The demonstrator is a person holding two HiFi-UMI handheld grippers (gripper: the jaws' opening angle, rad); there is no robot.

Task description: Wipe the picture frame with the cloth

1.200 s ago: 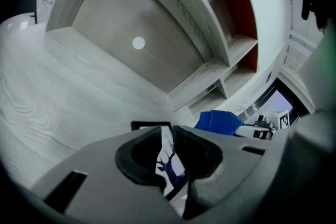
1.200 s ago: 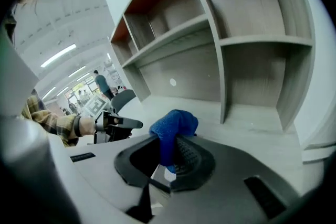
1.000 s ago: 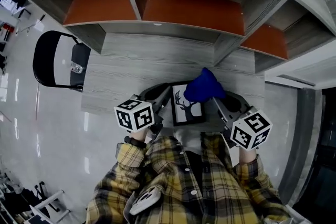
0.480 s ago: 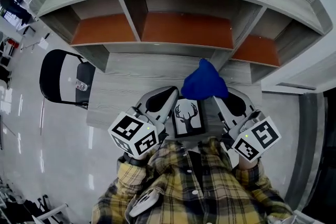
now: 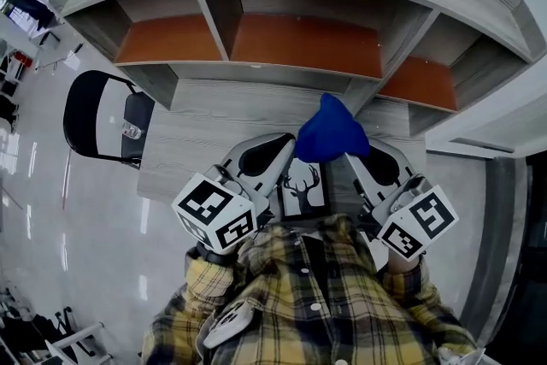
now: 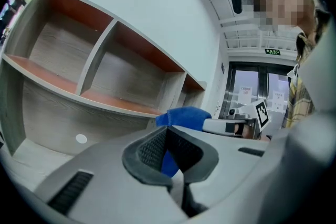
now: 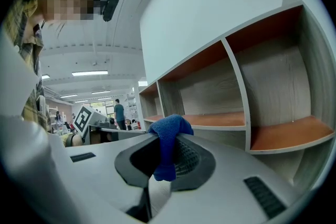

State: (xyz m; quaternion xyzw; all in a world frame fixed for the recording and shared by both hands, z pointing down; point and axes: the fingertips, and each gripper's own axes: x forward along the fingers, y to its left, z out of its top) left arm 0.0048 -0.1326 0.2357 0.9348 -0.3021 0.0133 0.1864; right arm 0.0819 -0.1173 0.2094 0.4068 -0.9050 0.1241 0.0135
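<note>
**Blue cloth at the top of the deer picture**

On the far left, a black chair (image 5: 72,117) stands on a shiny pale floor (image 5: 51,218). Next to it is a grey wooden desk (image 5: 214,124). At the back of the desk are grey shelves (image 5: 299,43) with three open boxes side by side. The boards inside are orange-brown. The wall above is white.

The left gripper (image 5: 286,145) is over the desk, close to the person's yellow checked shirt (image 5: 316,295). Its jaws are squeezed almost together on the left edge of the picture frame (image 5: 306,188). The frame is black and shows a deer. It sits tilted between the two grippers, with its bottom edge by the shirt.

The blue cloth (image 5: 329,132) is bunched up at the top right of the frame. I cannot tell if it touches the frame. The right gripper (image 5: 350,158) has its jaws closed on the cloth, and a bit of cloth hangs down between them.

The right gripper view shows a big room off to the side, with long ceiling lights and people far away.
</note>
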